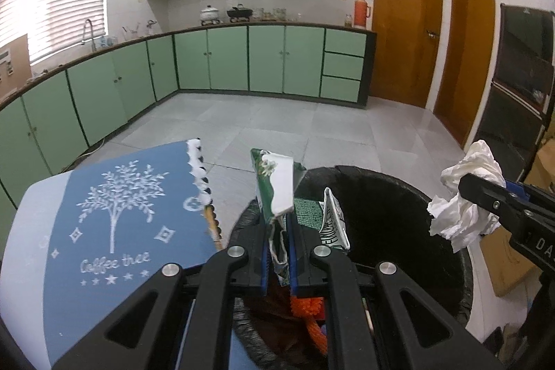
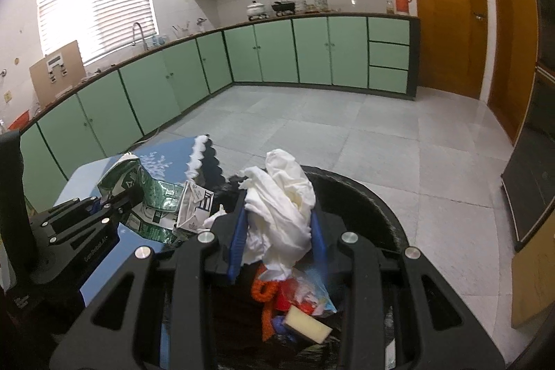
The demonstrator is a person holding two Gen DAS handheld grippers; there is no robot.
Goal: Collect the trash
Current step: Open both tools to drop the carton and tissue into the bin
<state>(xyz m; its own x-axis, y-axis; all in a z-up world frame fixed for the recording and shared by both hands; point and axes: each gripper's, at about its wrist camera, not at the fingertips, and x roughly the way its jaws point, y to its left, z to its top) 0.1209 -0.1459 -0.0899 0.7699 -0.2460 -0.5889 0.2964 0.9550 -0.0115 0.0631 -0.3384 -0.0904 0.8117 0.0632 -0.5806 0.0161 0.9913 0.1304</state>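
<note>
We see the left gripper [image 1: 277,252] clamped on a flattened green-and-white carton [image 1: 277,186] above the near rim of the black lined trash bin [image 1: 388,207]. The right gripper [image 2: 277,231] squeezes a crumpled white paper wad [image 2: 281,196] over the bin's opening, beside the blue tablecloth [image 1: 114,217].

Between my left fingers stands a crumpled green-and-white carton [image 1: 277,189], flattened and torn, upright, pinched at its lower end. Between my right fingers bulges a crumpled wad of white tissue [image 2: 281,214]. Both hang over the black-lined bin [image 1: 392,196] just below my fingertips, already holding scraps.
</note>
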